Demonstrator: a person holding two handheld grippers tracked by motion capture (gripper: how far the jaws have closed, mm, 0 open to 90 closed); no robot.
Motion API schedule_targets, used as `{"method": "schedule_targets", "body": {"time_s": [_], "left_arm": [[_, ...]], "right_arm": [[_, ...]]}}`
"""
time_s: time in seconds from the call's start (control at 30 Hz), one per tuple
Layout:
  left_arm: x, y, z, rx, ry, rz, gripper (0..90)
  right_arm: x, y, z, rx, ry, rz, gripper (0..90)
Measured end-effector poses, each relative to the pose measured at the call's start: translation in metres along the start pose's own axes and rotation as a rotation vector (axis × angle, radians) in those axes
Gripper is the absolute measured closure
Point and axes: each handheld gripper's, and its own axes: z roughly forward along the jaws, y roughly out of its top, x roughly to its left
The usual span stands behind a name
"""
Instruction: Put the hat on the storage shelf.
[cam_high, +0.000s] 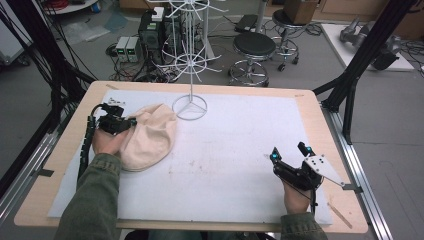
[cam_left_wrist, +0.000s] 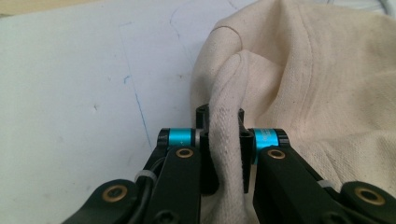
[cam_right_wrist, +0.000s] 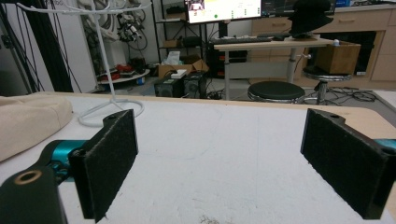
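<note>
A cream-coloured soft cotton cap (cam_high: 149, 136) is lying on the white sheet covering the pale wooden table (cam_high: 60, 150), at about nine o'clock from the sheet's middle, with the round base of the white wire display stand (cam_high: 189, 107) just beside it at about one o'clock. The left gripper (cam_high: 131, 121) is sitting at the cap's nine o'clock edge, and in the left gripper view (cam_left_wrist: 227, 154) its jaws are pinching a thick stitched fold of the cloth, probably the rim or a seam, squeezed flat between the pads. The right gripper (cam_high: 290, 152) is resting well apart at about four o'clock on the sheet, its jaws standing wide with nothing between them, as the right gripper view (cam_right_wrist: 224, 158) is showing. The cap is likely handling as a light, limp thing: it is sagging and creasing wherever it is unsupported, so it will probably be drooping from a single pinch instead of keeping its dome. The doubled, stitched edge looks like the firmest place to be gripping, since the cloth there is thick and not slippery; a second hold on the opposite rim would probably be keeping it open.
</note>
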Motion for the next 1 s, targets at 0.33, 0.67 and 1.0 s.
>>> {"method": "schedule_targets", "body": {"time_s": [0.33,0.67,1.0], "left_arm": [[-0.004,0.005,-0.019,-0.05,-0.011,-0.01,85.3],[-0.024,0.009,-0.053,-0.171,-0.012,0.073,85.3],[-0.054,0.007,-0.08,-0.31,0.001,0.132,85.3]], "right_arm": [[0.0,0.0,-0.001,0.002,-0.001,0.007,10.2],[0.001,0.0,0.0,0.009,0.003,0.004,10.2],[0.001,0.0,-0.001,0.008,-0.002,0.006,10.2]]}}
